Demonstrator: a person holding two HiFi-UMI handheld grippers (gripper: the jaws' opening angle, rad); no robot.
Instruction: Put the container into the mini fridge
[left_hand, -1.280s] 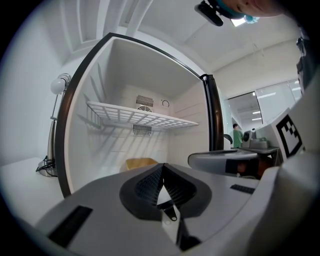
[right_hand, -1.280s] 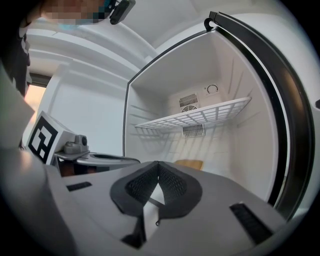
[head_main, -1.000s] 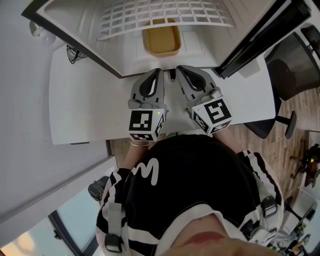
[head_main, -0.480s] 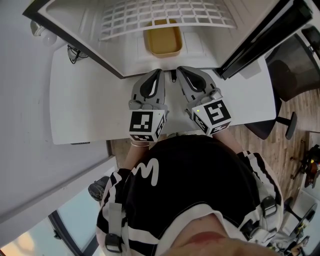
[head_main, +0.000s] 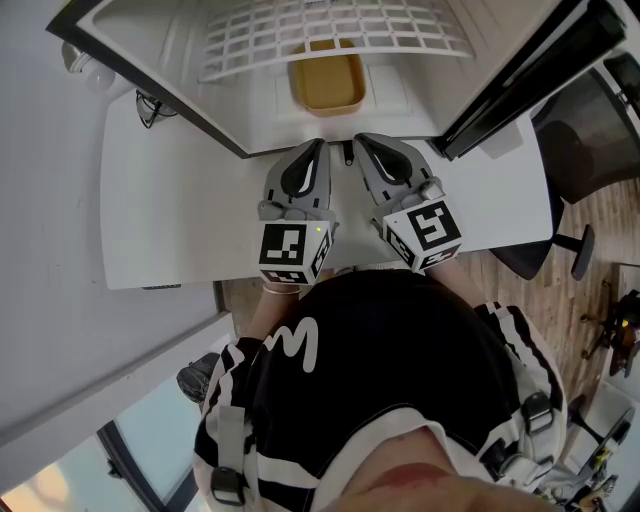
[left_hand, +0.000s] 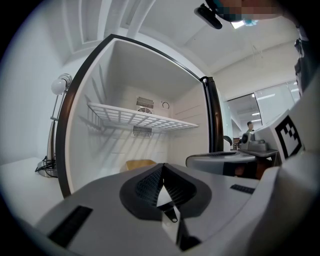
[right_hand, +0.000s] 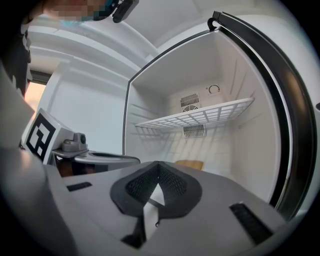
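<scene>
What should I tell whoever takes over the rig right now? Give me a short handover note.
Left gripper: shut, empty, lying on the table in front of the mini fridge.
Right gripper: shut, empty, beside the left one.
Container: on the fridge floor, under the wire shelf, free of both grippers.
Done: container is in the fridge.
Left: the door stands open; closing it is probably all that remains.

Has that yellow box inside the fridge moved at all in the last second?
No. The yellow container sits in the same spot on the floor of the mini fridge, under the front edge of the wire shelf, as before.
</scene>
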